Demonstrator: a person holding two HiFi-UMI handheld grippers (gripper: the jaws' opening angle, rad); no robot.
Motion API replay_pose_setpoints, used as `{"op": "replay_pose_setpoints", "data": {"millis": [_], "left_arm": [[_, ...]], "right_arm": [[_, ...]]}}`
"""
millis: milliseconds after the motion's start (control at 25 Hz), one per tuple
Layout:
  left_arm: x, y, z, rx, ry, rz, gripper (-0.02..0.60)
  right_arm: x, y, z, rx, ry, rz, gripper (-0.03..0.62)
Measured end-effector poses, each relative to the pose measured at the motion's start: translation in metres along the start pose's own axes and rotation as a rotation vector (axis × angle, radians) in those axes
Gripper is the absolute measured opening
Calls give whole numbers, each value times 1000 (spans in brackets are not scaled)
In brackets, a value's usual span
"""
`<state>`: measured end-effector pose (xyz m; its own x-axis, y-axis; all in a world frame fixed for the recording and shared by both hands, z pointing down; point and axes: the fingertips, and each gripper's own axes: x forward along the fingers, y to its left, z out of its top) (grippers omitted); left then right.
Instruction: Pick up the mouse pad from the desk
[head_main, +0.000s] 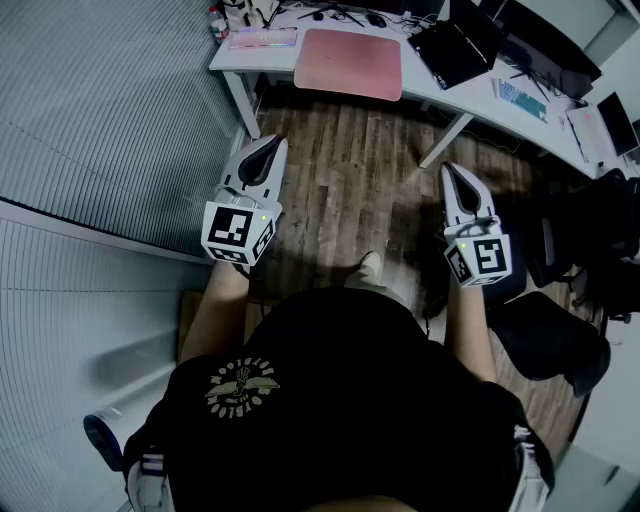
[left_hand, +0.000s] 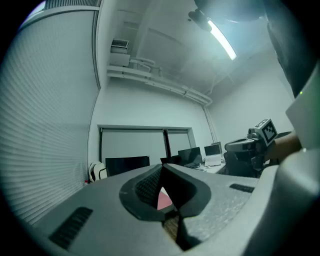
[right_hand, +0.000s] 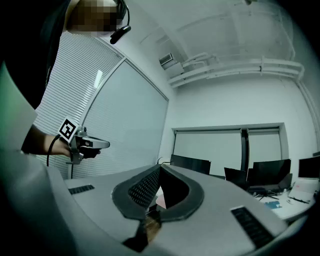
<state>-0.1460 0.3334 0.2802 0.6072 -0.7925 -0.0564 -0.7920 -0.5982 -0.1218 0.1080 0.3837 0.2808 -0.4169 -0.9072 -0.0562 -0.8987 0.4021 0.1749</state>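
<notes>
**Left gripper (head_main: 272, 143) and right gripper (head_main: 450, 170) closed, mouse pad (head_main: 350, 62) on the desk (head_main: 252, 60)**

The 2 tools are held level above the wooden floor (head_main: 370, 175), jaws pressed together, nothing between them. Up ahead the pink pad lies flat on the white desk, just beside a keyboard (head_main: 262, 38) and well apart from both grippers.

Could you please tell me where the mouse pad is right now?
In the head view, the pink mouse pad lies on the white desk at top centre, between the lit keyboard on its left and the open black laptop on its right.
</notes>
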Motion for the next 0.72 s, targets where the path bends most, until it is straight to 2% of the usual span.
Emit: {"op": "replay_pose_setpoints", "data": {"millis": [240,400,640,720], "left_arm": [[-3,19,-3,-32,-1,20,8],[-2,28,-10,-47,8,8,8],[7,36,-43,-115,53,31,8],[15,38,-53,-114,72,34,8]], "right_arm": [[13,10,-1,19,-4,24,2],[17,3,1,29,-7,1,2],[23,0,-25,64,55,29,2],[29,-1,-32,63,67,43,2]]}}
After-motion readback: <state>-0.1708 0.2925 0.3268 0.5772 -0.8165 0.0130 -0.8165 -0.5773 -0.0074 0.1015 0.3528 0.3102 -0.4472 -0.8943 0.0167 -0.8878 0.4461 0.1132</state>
